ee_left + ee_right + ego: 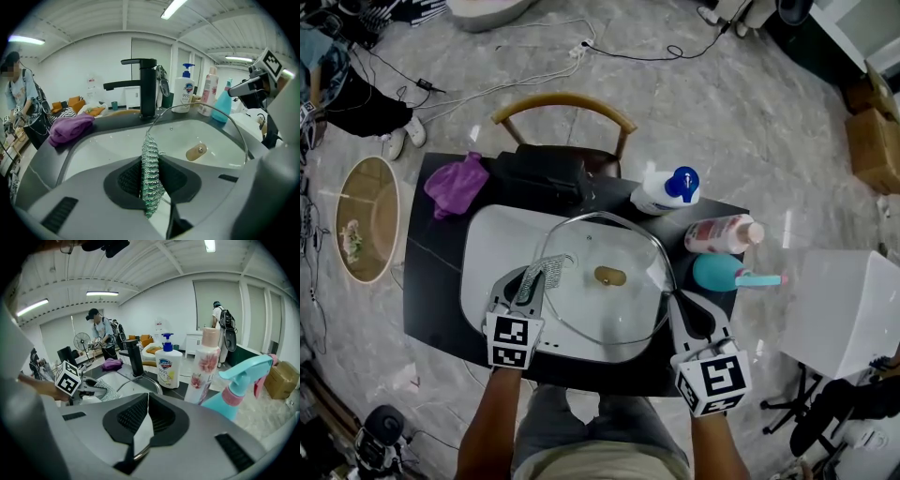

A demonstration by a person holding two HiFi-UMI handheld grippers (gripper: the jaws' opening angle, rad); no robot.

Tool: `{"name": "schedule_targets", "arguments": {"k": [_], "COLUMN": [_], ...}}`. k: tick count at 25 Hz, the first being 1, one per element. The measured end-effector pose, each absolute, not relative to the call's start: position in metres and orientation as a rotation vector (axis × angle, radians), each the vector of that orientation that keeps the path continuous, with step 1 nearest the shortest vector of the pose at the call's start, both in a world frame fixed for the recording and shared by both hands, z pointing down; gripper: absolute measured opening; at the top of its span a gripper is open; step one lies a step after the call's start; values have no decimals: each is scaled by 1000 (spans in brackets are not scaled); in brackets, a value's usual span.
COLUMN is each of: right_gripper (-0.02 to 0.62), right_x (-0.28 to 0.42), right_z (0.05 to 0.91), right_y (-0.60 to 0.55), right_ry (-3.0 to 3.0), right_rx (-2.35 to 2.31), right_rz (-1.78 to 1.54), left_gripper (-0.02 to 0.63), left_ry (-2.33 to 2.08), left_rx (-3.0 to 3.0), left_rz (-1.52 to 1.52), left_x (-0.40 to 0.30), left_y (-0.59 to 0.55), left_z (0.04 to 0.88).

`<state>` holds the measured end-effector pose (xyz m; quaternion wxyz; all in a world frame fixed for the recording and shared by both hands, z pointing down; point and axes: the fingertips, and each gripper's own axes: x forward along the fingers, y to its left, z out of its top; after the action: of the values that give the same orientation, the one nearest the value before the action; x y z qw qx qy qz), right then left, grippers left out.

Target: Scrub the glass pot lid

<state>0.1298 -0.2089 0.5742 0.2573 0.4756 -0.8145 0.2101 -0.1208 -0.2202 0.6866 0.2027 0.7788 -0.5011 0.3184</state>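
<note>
Slippage looms: right gripper (140,430) jaws pinch the glass pot lid (600,314) by its rim over the sink (487,244). Left gripper (151,187) jaws, clamped on a scouring cloth (150,164) just ahead, could wrench the lid loose.

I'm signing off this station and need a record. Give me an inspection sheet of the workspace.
Surface: black counter with white sink; faucet at the back.
Job's things: glass lid over the sink; mesh scourer at its left edge.
Clutter: purple cloth back left; soap bottle, pink bottle, teal sprayer at right.
Grippers: left gripper shut on the scourer; right gripper shut on the lid's rim.
Cables: cables across the floor behind.
Surroundings: chair behind the counter; people nearby.
</note>
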Motion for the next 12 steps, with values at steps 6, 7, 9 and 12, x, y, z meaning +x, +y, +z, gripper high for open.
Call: {"name": "schedule_targets", "arguments": {"k": [6,7,9,12], "right_gripper": [26,26,26,26], "right_x": [130,131,131,131], "right_z": [574,573,571,569], "right_y": [-209,-209,-210,-210], "right_ry": [-2213,-2213,-2217,-2221], "right_rx": [1294,1297,1299,1307], "right_rz": [570,570,566,565], "left_gripper": [92,92,92,92], "left_ry": [-1394,-1378,-1336,-1249], "left_rx": [2176,2176,2190,2246], "left_rz": [877,858,823,823], "left_x": [-116,-113,-101,-72], "left_y": [-217,-216,-211,-199], "left_z": [685,684,682,677]}}
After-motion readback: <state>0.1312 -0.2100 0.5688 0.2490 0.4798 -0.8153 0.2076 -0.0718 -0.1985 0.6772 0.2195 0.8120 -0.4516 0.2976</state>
